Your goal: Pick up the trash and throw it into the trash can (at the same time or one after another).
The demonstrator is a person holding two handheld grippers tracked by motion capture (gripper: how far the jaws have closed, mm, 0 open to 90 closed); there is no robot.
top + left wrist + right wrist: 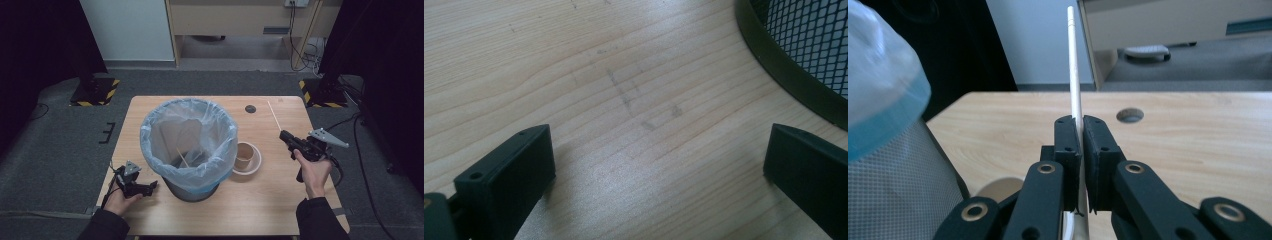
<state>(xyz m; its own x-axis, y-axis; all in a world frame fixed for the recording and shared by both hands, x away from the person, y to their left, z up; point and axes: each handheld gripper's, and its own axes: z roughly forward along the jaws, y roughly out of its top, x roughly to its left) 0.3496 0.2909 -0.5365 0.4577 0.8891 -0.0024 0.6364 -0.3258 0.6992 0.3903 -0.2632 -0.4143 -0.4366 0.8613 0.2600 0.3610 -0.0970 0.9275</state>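
While the right gripper (284, 134) hangs above the desk's (260, 200) right edge, its jaws are clamped on a thin pale stick (274, 116). In the right gripper view the stick (1074, 65) passes between the two pads and rises well past them, slightly tilted; its lower end runs down behind the jaws. From the high view the stick angles up and away from the gripper toward the desk's far right corner, clear of the surface as far as I can tell.

Left gripper (150, 186) sits at the near left corner, low on the desk, held in the left hand (120, 200). Jaws spread wide, nothing between them: the left gripper view has bare wood there, with the mesh bin's base rim (774, 55) curving past at top right, close to one jaw but apart from it.

Bin (189, 145) stands mid-desk, slightly left of centre, lined with a clear bluish bag (150, 135) folded over the rim. Another pale stick lies inside it (182, 156). A paper cup (245, 156) stands on a small plate (257, 166) just beside the bin on its right, between bin and right hand (314, 175). A round cable hole (250, 108) is near the far edge.
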